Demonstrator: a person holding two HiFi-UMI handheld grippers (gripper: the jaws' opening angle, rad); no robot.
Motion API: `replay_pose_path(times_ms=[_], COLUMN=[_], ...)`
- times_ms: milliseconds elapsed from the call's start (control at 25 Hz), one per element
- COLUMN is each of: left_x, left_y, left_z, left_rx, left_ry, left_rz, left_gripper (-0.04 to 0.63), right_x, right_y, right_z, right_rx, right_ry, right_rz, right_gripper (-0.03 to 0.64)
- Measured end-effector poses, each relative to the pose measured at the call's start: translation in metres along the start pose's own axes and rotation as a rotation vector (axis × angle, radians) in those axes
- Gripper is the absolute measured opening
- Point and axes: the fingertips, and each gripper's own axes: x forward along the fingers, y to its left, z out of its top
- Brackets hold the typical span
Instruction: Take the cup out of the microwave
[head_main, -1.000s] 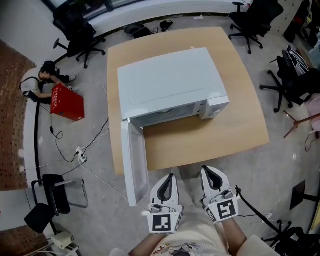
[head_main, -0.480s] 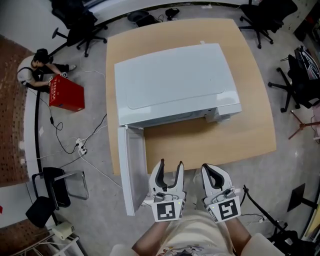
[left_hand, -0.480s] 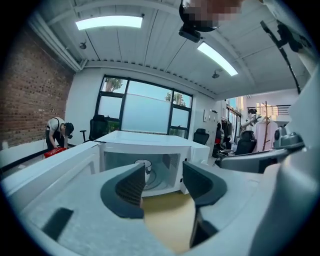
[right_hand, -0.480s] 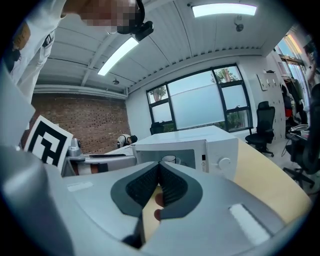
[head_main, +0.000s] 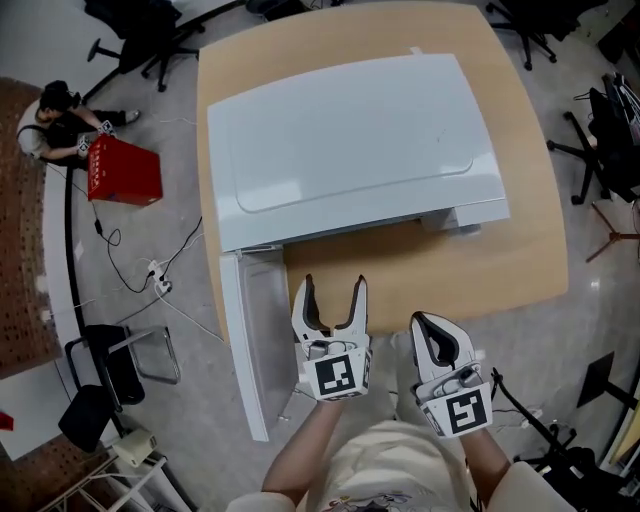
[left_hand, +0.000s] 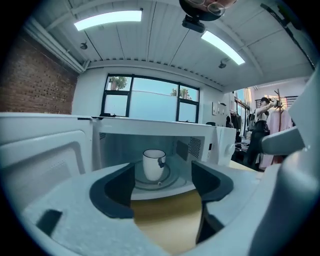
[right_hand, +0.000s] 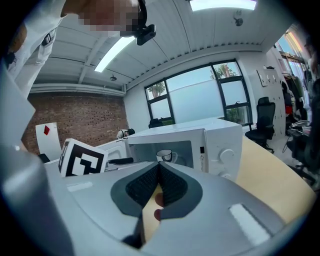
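Note:
A white cup (left_hand: 153, 164) with a dark rim stands upright on the glass turntable (left_hand: 171, 178) inside the white microwave (head_main: 350, 140). Its door (head_main: 245, 340) hangs open to the left. My left gripper (head_main: 331, 300) points at the open cavity from the table's near edge. Its jaws are opening and nothing is between them. In the left gripper view the cup shows beyond the gap of that gripper (left_hand: 165, 192), well apart from the pads. My right gripper (head_main: 437, 335) is to the right, shut and empty. The right gripper view shows the cup (right_hand: 165, 155) past the right gripper (right_hand: 159, 182).
The microwave sits on a wooden table (head_main: 400, 270). A red box (head_main: 122, 172) and a person (head_main: 50, 125) are on the floor at far left, with cables (head_main: 160, 280) and a folding chair (head_main: 110, 370). Office chairs (head_main: 610, 110) stand to the right.
My left gripper went from shut to wide open and moved forward towards the microwave's open front. The right gripper stayed shut and shifted a little. The microwave looms larger in the head view.

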Motion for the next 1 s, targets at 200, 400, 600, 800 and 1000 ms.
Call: replay_pose_path(times_ms=[200,400,600,800,1000], left_x=[0.042,0.083,0.118,0.146,0.165], left_y=[-0.002,0.007,0.018,0.027,0.029], left_z=[-0.01,-0.014,-0.016,-0.008,-0.009], left_rx=[0.006,0.011,0.059,0.073,0.091], left_ry=[-0.02,-0.036,-0.037,-0.067,-0.09], left_rz=[-0.015,-0.038,-0.071,-0.073,-0.075], left_gripper=[0.372,0.434,0.466,0.468,0.469], right_x=[0.013,0.026,0.032,0.031,0.028], right_y=[-0.004,-0.005,-0.004,-0.012,-0.022], right_z=[-0.013,-0.009,-0.01,-0.021,-0.027], right_rx=[0.009,0.041,0.047,0.052,0.053], right_ry=[0.01,-0.004,-0.004,0.014,0.026], right_rz=[0.018,0.009,0.003,-0.015,-0.037], right_gripper=[0.008,0.008,0.008,0.008,0.008])
